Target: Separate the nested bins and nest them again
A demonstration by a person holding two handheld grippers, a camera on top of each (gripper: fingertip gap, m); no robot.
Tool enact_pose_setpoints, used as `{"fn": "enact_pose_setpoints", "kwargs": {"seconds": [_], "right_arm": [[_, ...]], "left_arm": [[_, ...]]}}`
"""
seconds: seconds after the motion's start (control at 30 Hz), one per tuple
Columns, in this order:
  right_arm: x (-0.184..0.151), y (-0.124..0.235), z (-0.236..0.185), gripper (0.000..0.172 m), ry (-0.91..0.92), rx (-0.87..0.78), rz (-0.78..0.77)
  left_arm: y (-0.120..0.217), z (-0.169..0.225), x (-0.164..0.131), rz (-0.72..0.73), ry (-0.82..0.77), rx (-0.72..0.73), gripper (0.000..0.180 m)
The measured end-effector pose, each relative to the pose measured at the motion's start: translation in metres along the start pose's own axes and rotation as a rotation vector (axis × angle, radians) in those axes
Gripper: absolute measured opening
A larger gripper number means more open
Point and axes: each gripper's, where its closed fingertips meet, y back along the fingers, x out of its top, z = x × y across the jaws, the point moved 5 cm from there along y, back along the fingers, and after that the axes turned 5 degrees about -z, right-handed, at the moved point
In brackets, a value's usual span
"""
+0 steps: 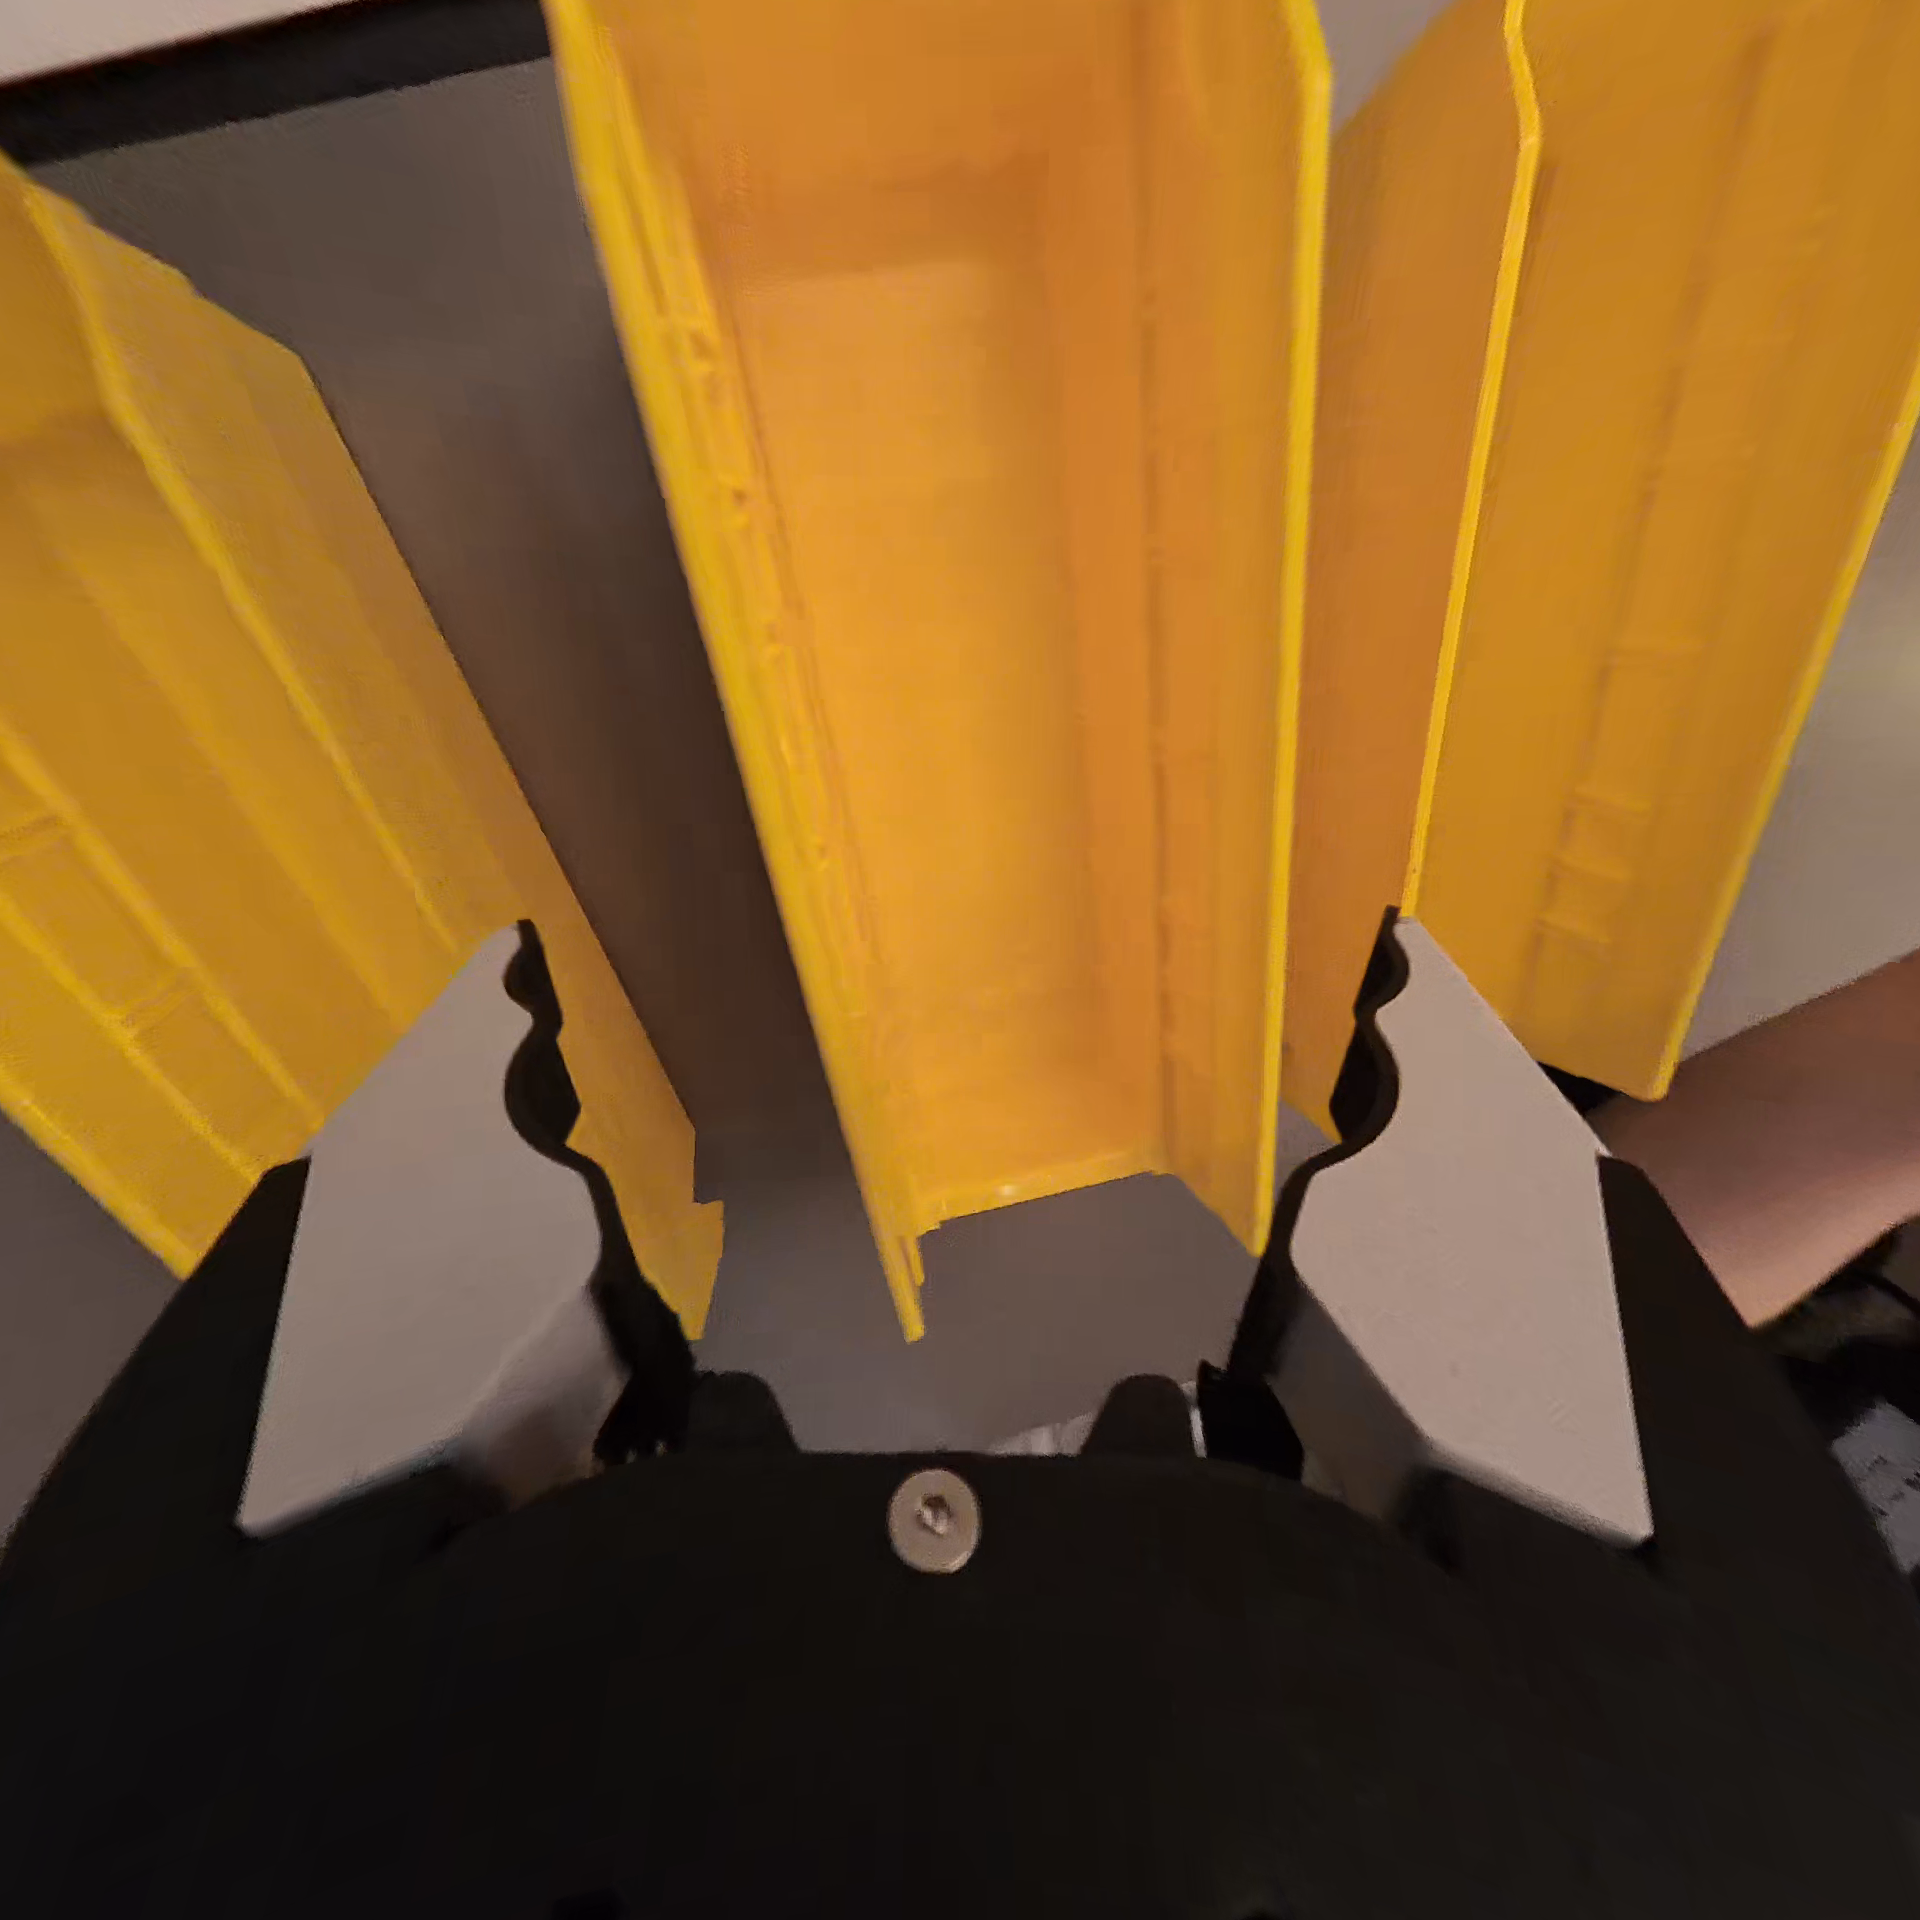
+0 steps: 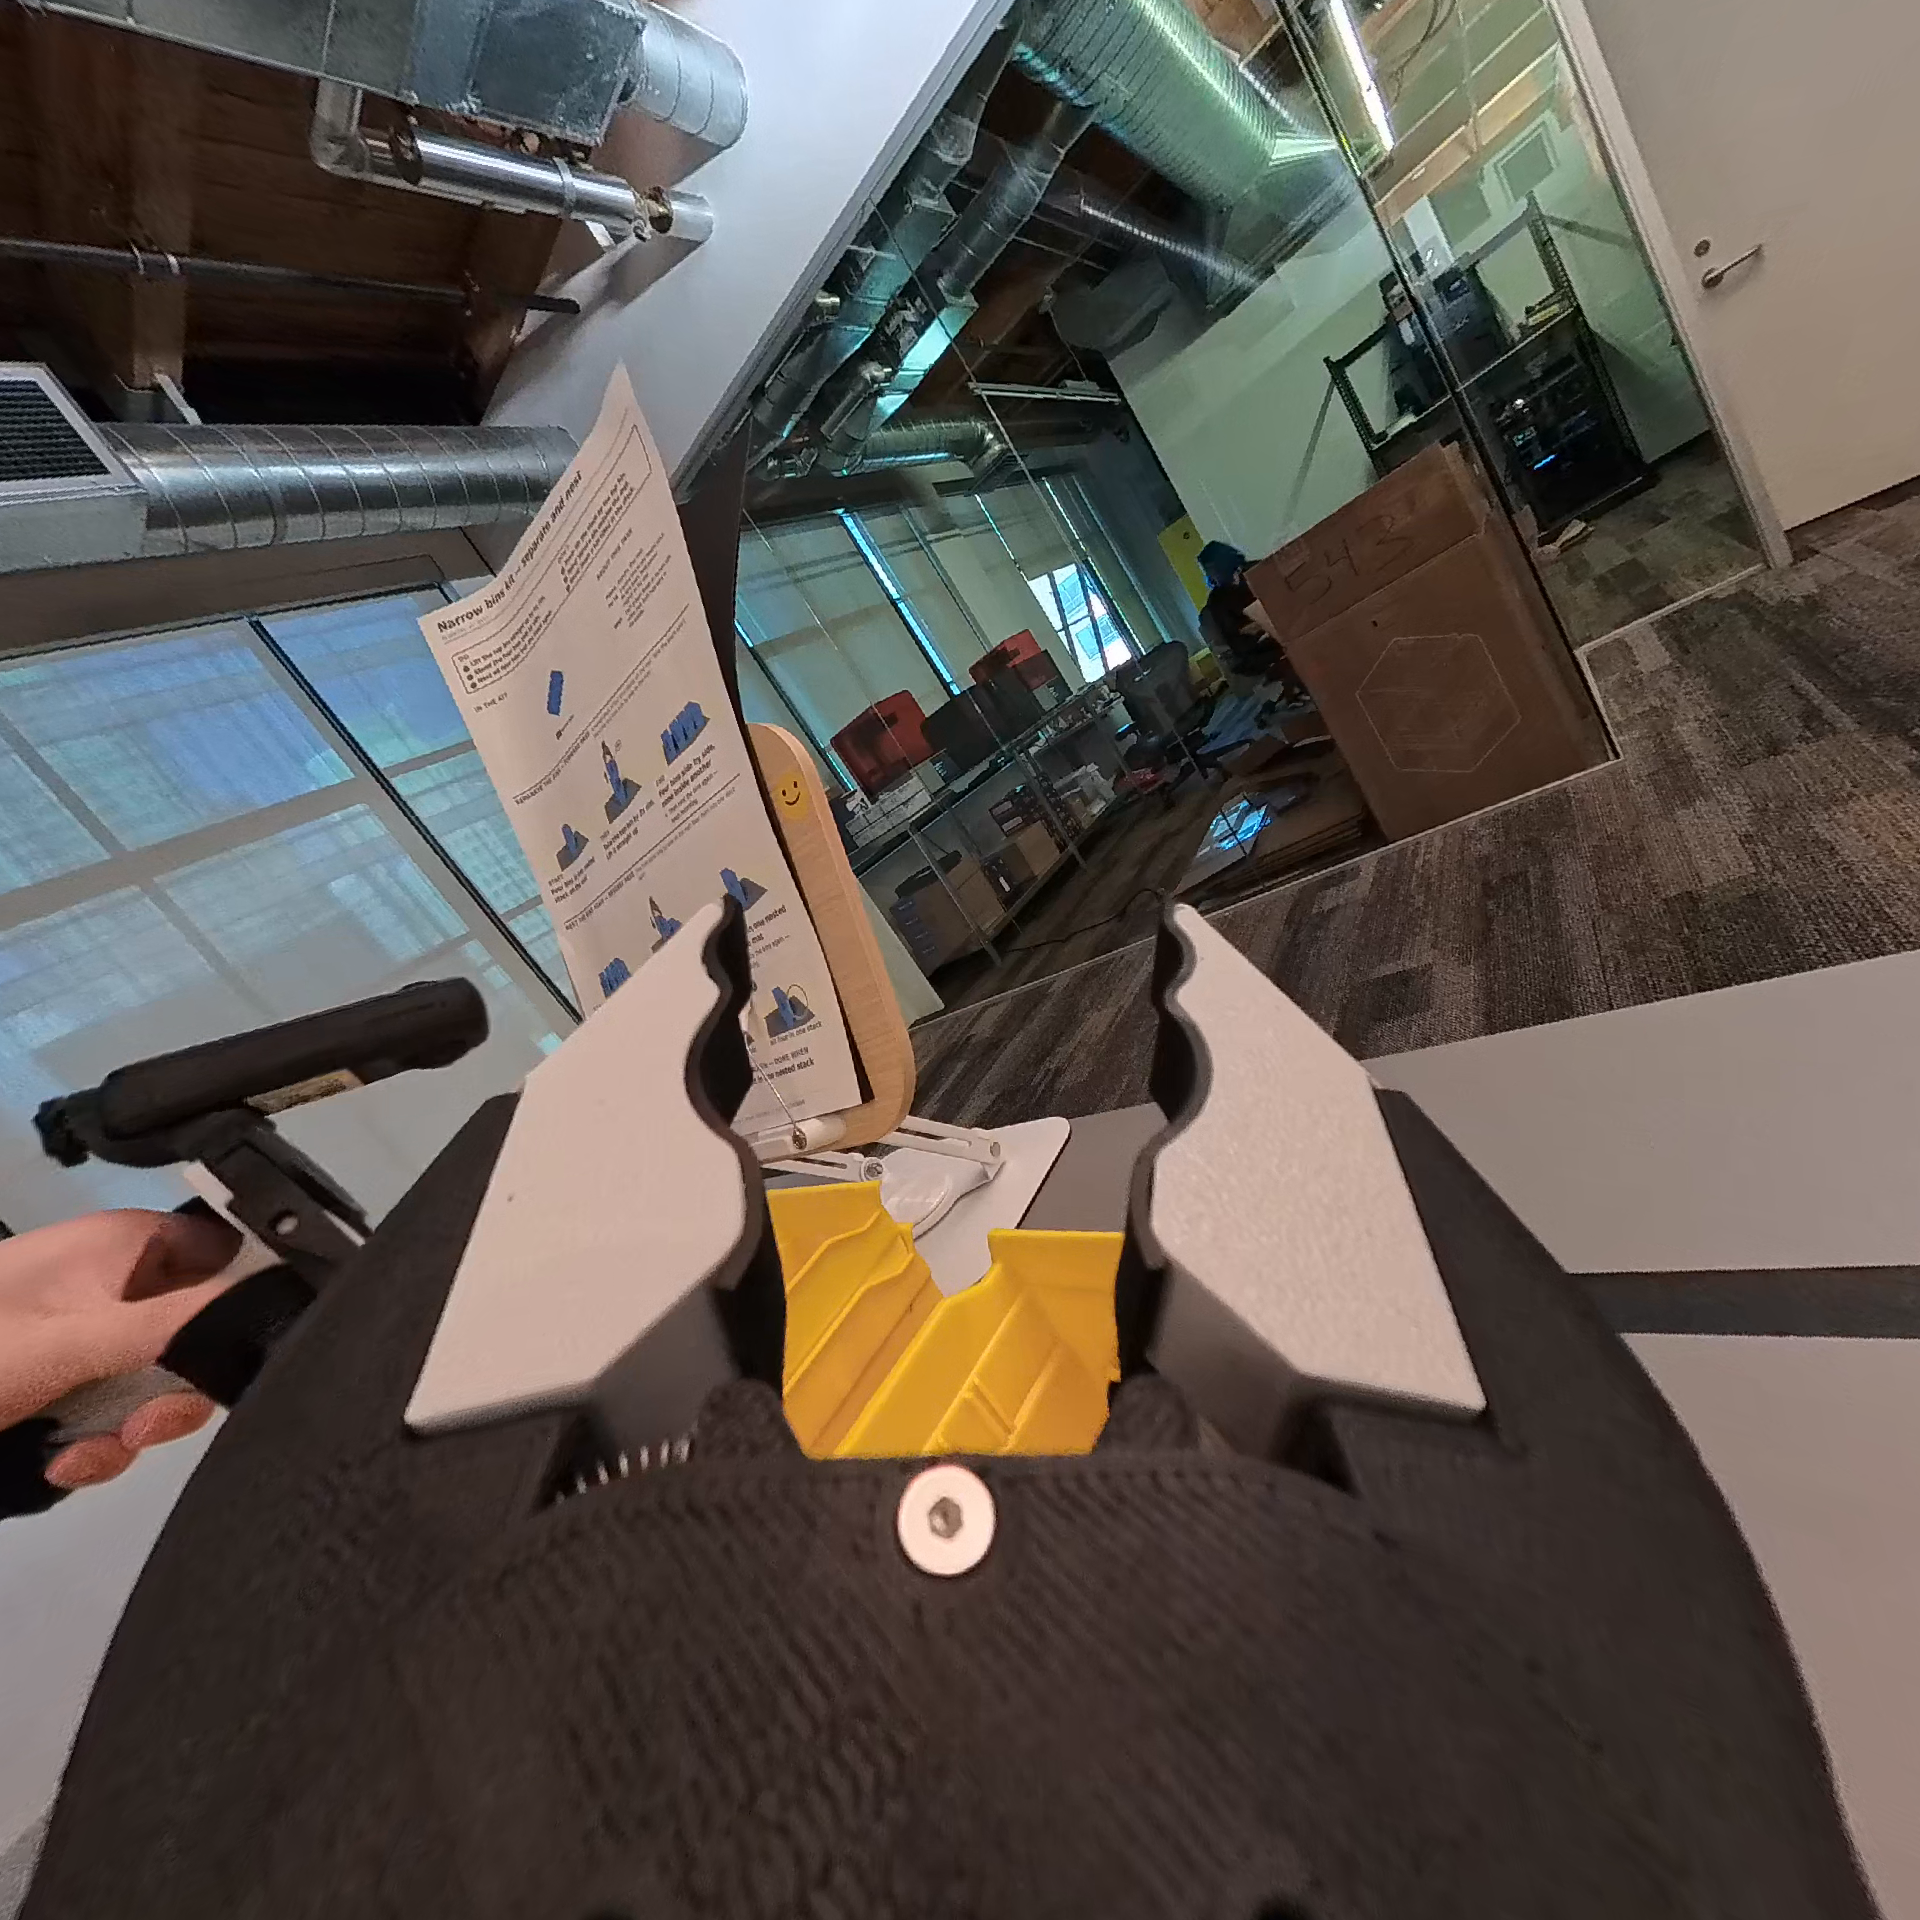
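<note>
Three yellow bins stand side by side on the grey counter (image 1: 436, 436) in the left wrist view. The middle bin (image 1: 997, 665) runs lengthwise straight ahead of the left claw (image 1: 961, 935), its near end reaching back between the two wide-spread fingers. Its right wall lies just beside the right finger, while a clear strip of counter separates its left wall from the other finger; nothing is clamped. The left bin (image 1: 177, 727) angles away past the left finger, and the right bin (image 1: 1662, 582) lies past the right finger.

From the right wrist view, the right claw (image 2: 951, 925) is tilted up toward the room, its fingers partly apart with only air between the tips. Yellow bins (image 2: 935, 1351) lie low behind the fingertips, near the claw's base. Beyond stands a printed sheet (image 2: 623, 727) on a wooden stand (image 2: 852, 935). A hand (image 2: 94, 1320) grips the other tool's handle at left.
</note>
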Motion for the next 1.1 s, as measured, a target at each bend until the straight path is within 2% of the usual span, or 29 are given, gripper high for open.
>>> {"fn": "enact_pose_setpoints", "kwargs": {"seconds": [0.17,0.37,0.5,0.7,0.83,1.1], "right_arm": [[0.002,0.001,-0.001,0.078,-0.009,0.008,0.007],[-0.003,-0.004,-0.002,0.078,-0.019,0.019,-0.012],[-0.004,-0.004,-0.002,0.078,-0.02,0.02,-0.014],[-0.004,-0.003,0.001,0.078,-0.034,0.019,-0.011],[-0.005,-0.004,0.001,0.078,-0.034,0.021,-0.015],[-0.006,-0.005,0.003,0.078,-0.037,0.016,-0.023]], "left_arm": [[-0.02,0.02,0.006,-0.056,-0.028,0.144,0.146],[-0.04,0.027,0.011,-0.079,-0.013,0.171,0.144],[-0.048,0.024,0.01,-0.106,-0.04,0.241,0.145],[-0.048,0.018,0.01,-0.105,-0.009,0.213,0.135],[-0.053,0.016,0.008,-0.12,0.015,0.162,0.134],[-0.052,0.017,0.007,-0.132,0.014,0.179,0.128]]}}
